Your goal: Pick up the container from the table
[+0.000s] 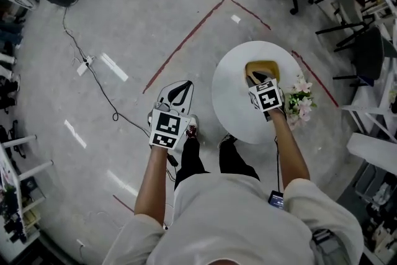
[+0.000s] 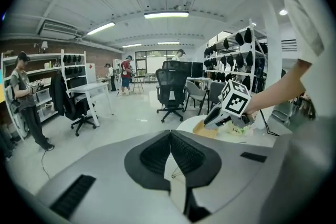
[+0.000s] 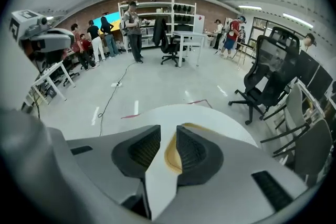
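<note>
The container point(image 1: 261, 66), mustard-yellow and open-topped with a rounded rim, sits near the far edge of the round white tabletop point(image 1: 231, 99). The right gripper point(image 1: 257, 79) hovers over it with its jaws parted, the rim showing between them. The left gripper point(image 1: 178, 94), off the tabletop, is closed and empty.

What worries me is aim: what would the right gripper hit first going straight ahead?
Probably the yellow container on the white table: its rim shows between the right gripper's open jaws, though depth is unclear.
</note>
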### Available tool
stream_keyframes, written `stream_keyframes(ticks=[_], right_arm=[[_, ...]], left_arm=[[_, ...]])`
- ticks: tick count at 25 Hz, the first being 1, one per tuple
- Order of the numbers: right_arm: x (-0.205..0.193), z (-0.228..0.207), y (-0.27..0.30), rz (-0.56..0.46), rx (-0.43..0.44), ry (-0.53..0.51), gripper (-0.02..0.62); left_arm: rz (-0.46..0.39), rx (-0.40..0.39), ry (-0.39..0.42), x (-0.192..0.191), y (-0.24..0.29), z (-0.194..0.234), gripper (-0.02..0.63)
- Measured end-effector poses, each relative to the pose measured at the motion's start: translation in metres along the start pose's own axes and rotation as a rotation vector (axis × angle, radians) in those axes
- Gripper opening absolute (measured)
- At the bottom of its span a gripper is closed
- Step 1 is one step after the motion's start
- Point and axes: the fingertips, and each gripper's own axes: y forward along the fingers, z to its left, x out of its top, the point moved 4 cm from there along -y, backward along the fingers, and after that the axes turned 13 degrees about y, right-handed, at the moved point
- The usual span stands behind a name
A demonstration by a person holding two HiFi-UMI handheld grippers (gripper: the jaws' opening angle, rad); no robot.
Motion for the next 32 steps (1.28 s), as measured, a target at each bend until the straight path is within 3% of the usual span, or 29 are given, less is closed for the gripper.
stream_keyframes(ticks=[10,19,25,32], right_arm=[[-0.034,-0.015,0.091,0.198,0.034,-0.022,0.147],[-0.027,-0.012,0.103,0.253,-0.050,-0.201,0.035],[-0.019,0.000,0.085,0.249,-0.088,-0.236,0.029],[0.022,0.013,0.003,0.101,-0.159,-0.187,0.029]], left_arm=[[0.069,0.019,-0.088,-0.047,0.022,-0.002,0.018],[0.077,-0.033,-0.062,-0.055,0.028,-0.004,0.018],[0.047,-0.048,-0.039,-0.048,0.016,0.008,0.018],[-0.059,-0.088,0.053,-0.001,-0.002,0.025,0.017]])
